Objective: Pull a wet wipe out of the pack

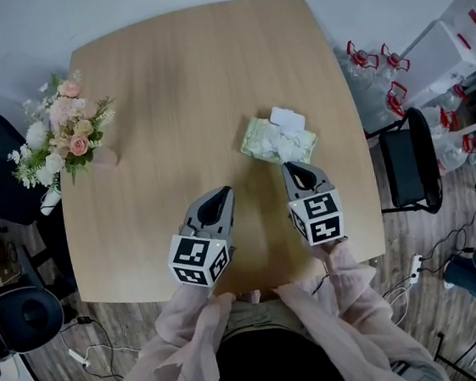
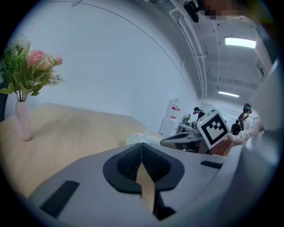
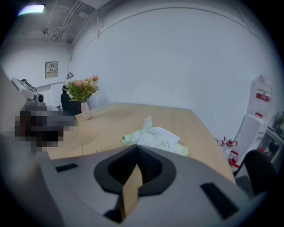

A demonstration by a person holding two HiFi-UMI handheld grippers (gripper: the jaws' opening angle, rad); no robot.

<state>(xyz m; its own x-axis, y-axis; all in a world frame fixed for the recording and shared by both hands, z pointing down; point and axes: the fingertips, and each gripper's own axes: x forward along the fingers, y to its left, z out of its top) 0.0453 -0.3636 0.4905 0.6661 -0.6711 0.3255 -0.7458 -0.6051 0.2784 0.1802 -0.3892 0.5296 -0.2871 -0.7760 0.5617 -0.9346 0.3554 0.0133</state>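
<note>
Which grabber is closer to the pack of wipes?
The right gripper: its tip sits just before the wipe pack, while the left gripper is farther off to the side.

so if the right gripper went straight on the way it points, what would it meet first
Probably the wet wipe pack, lying just ahead of the right gripper; exact depth is unclear.

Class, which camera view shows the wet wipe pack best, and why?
The head view: the wet wipe pack lies whole on the table, seen from above. The right gripper view shows it nearer, near edge hidden behind the right gripper. The left gripper view shows a sliver.
</note>
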